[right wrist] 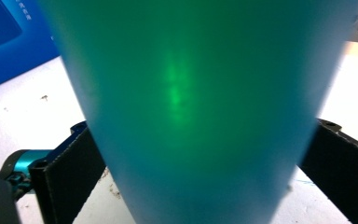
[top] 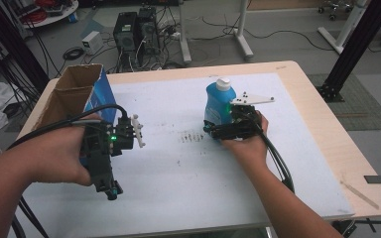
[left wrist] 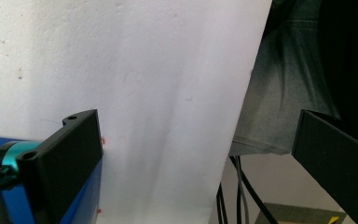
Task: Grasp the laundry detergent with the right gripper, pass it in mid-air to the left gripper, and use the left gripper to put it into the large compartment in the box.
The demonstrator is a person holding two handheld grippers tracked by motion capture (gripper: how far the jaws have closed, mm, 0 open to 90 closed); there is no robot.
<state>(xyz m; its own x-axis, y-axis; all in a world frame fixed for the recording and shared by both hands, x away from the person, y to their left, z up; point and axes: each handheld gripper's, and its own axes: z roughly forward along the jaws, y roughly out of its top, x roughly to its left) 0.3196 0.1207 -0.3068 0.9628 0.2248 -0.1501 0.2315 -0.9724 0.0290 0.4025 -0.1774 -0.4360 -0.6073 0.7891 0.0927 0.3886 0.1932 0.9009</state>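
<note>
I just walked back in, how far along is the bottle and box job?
In hand: the right gripper has its jaws around the blue bottle, which stands upright on the white mat. The left gripper, open, waits beside the open cardboard box. Left, probably: boxing the bottle.

free: white mat (top: pixel 178 163) centre | blocked: box (top: pixel 74 94) left; bottle (top: pixel 220 101) right, seemingly upright

In the right gripper view the blue bottle (right wrist: pixel 200 116) is a close blur, its top and base cut off by the frame, hiding the desk behind and whether the jaws touch it.
</note>
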